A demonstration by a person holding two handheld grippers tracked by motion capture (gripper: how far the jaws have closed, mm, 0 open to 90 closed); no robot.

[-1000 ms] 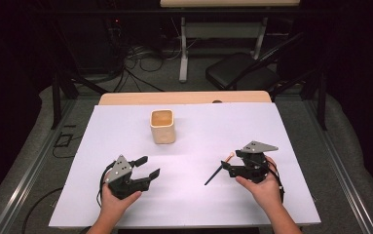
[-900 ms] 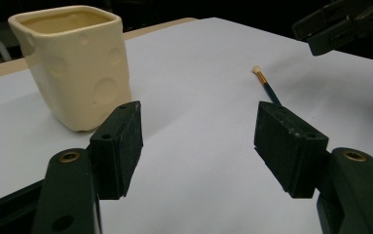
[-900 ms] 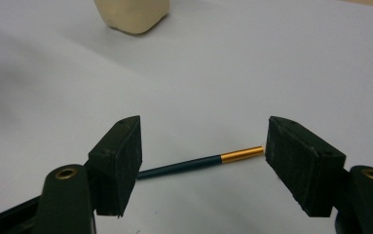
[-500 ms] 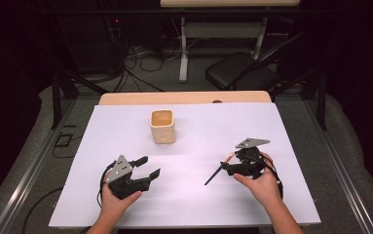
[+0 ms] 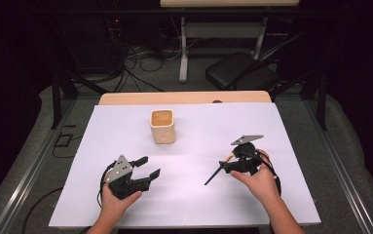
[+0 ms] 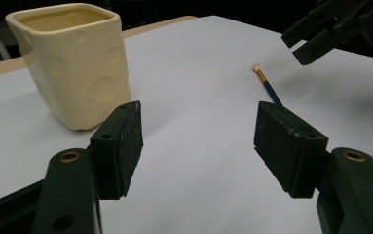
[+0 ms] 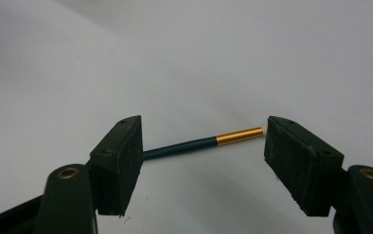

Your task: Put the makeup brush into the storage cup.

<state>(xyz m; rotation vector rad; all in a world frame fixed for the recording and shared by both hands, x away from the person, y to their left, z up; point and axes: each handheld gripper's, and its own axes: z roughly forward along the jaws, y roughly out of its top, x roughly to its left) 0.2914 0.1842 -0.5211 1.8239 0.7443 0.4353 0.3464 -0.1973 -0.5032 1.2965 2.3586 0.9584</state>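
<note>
The cream cup (image 5: 162, 126) stands upright on the desk (image 5: 198, 204); its inside cannot be seen well. Both the left gripper (image 5: 148, 166) and right gripper (image 7: 203, 146) are wide open, holding nothing. A paintbrush (image 7: 203, 143) lies between the right gripper's jaws.

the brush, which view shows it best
The right gripper view: the brush lies close up between the open fingers, its dark handle and gold band sharp. The left gripper view shows its pale tip and part of the handle farther off. The high view shows a thin dark stick on the white table.
</note>
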